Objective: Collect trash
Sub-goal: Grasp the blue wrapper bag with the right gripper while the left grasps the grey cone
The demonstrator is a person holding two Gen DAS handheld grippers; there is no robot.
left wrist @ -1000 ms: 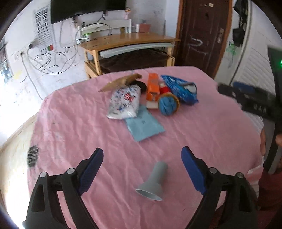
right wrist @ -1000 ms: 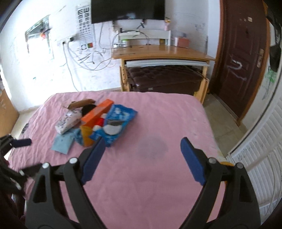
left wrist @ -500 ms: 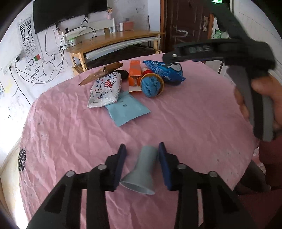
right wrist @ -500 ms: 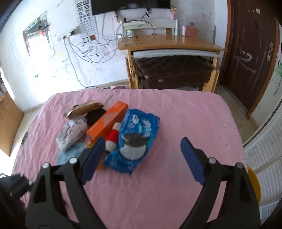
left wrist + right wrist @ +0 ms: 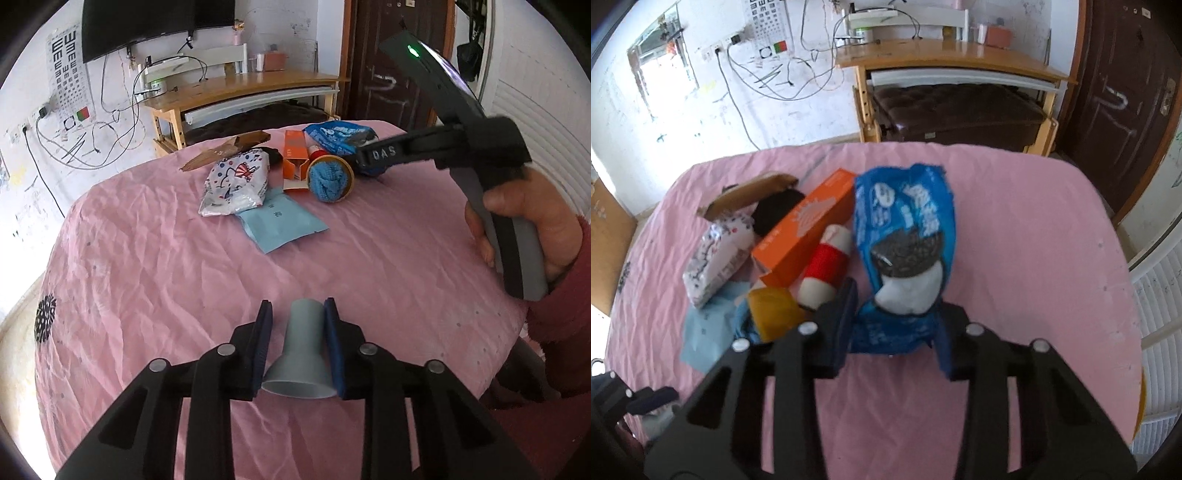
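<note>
A grey funnel-shaped cup [image 5: 303, 343] lies on its side near the front of the pink tablecloth [image 5: 166, 280]. My left gripper [image 5: 297, 310] is closing around it, and the blue pads touch its neck and flared rim. Farther back sits the trash pile. My right gripper [image 5: 897, 314] is closing on the near end of a blue cookie bag [image 5: 905, 225], which is pinched between the pads. In the left wrist view the right gripper [image 5: 360, 158] reaches over the blue cookie bag [image 5: 338, 138].
The pile holds an orange box [image 5: 801, 236], a red-and-white bottle [image 5: 825, 264], a patterned tissue pack [image 5: 716, 254], a light blue packet [image 5: 280, 221], a blue yarn roll [image 5: 328, 179] and a brown wrapper [image 5: 229, 149]. A wooden desk [image 5: 945, 62] stands behind the table.
My left jaws went from wide open to closed around the grey cup. My right gripper moved forward and down to the blue cookie bag and closed on its end.
</note>
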